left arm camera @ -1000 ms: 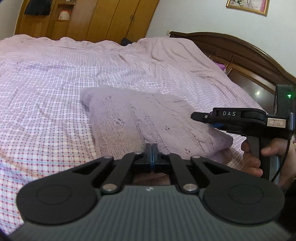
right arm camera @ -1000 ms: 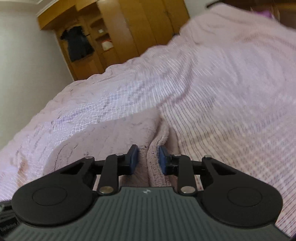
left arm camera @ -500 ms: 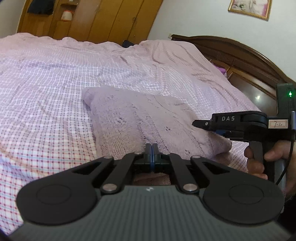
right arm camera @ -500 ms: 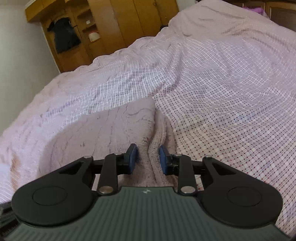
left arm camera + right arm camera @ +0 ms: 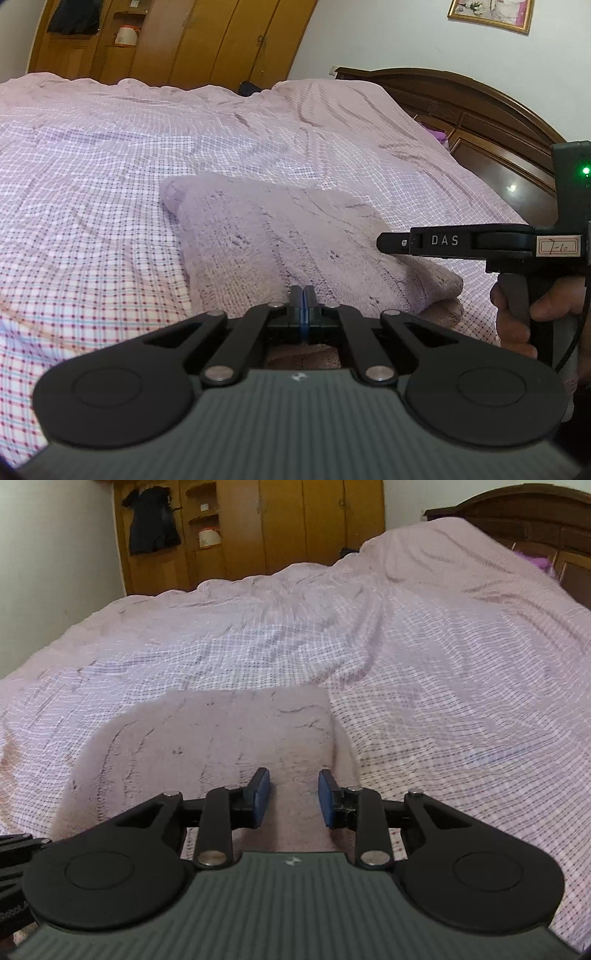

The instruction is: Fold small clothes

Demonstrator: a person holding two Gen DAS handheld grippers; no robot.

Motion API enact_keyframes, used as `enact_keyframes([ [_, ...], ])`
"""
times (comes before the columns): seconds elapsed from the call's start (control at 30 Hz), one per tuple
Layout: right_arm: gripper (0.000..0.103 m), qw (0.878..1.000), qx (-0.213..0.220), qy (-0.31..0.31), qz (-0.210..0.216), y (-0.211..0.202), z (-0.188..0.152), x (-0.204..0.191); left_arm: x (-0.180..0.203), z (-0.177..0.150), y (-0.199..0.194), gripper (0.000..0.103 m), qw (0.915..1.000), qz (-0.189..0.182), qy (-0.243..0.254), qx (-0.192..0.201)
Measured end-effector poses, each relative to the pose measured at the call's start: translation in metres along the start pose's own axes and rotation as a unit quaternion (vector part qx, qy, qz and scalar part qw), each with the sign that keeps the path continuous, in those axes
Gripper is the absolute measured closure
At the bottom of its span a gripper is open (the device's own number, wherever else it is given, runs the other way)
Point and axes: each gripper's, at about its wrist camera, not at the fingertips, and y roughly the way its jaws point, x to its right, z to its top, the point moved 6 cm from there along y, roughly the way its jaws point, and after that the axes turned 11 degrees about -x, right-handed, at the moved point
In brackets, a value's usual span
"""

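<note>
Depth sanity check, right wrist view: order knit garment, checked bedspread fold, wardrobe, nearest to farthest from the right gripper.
1. Knit garment: directly ahead of the right gripper, under its open jaws.
2. Checked bedspread fold: mid-bed, beyond the garment.
3. Wardrobe: back wall, past the bed.

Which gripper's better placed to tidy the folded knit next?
Right, probably. Right gripper is open above the folded lilac knit garment, pads clear. Left gripper is shut at its near edge; whether it pinches fabric is unclear.

A home bedroom: wide bed [image 5: 110, 177] under a pink checked cover, dark carved headboard [image 5: 480, 107] at 2 o'clock, wooden wardrobe [image 5: 295, 524] at 12, framed picture [image 5: 489, 13] on the wall, dark garment [image 5: 151, 520] hanging at 11.
</note>
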Motion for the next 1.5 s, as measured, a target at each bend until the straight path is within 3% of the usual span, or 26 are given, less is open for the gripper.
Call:
enact_keyframes([
  [0.1,0.07,1.0,0.003,0.021,-0.004,0.0,0.001,0.006,0.0,0.0,0.0,0.101,1.0,-0.002,0.0,-0.002],
  [0.2,0.069,0.996,-0.013,0.068,0.049,0.005,0.0,0.015,0.001,0.001,0.001,0.101,1.0,-0.001,0.0,-0.003],
  [0.33,0.067,0.979,-0.031,0.168,0.107,0.014,0.004,0.044,0.002,-0.001,0.0,0.101,1.0,-0.005,-0.002,-0.002],
  [0.47,0.067,0.965,-0.05,0.215,0.142,0.017,0.002,0.058,0.003,-0.003,-0.001,0.101,0.9999,-0.012,-0.006,-0.003],
  [0.6,0.064,0.961,-0.064,0.225,0.145,0.023,0.003,0.061,0.005,-0.004,-0.002,0.101,0.9999,-0.012,-0.007,0.0],
  [0.8,0.063,0.966,-0.076,0.196,0.148,0.034,0.007,0.06,0.007,-0.005,-0.003,0.101,0.9999,-0.016,0.003,-0.002],
  [0.87,0.08,0.97,-0.075,0.182,0.145,0.034,0.006,0.059,0.007,-0.005,-0.003,0.101,0.9998,-0.017,0.004,-0.003],
  [0.9,0.094,0.971,-0.069,0.175,0.149,0.031,0.007,0.059,0.008,-0.005,-0.003,0.101,0.9998,-0.017,0.004,-0.003],
  [1.13,0.097,0.976,0.0,0.171,0.138,-0.019,0.022,0.072,0.011,-0.003,-0.006,0.101,0.9996,-0.022,0.012,-0.009],
  [1.3,0.096,0.986,-0.052,0.134,0.083,0.002,0.005,0.068,0.01,-0.004,-0.005,0.101,0.9995,-0.022,0.013,-0.016],
  [1.37,0.091,0.987,-0.053,0.133,0.078,0.015,-0.003,0.066,0.01,-0.002,-0.009,0.1,0.9994,-0.02,0.003,-0.028],
  [1.43,0.053,0.982,-0.038,0.162,0.093,0.013,-0.001,0.07,0.01,0.006,-0.025,0.1,0.9997,-0.021,-0.007,-0.015],
  [1.5,0.035,0.976,-0.009,0.192,0.098,0.003,0.004,0.077,0.014,0.019,-0.046,0.099,0.999,-0.015,0.023,0.036],
])
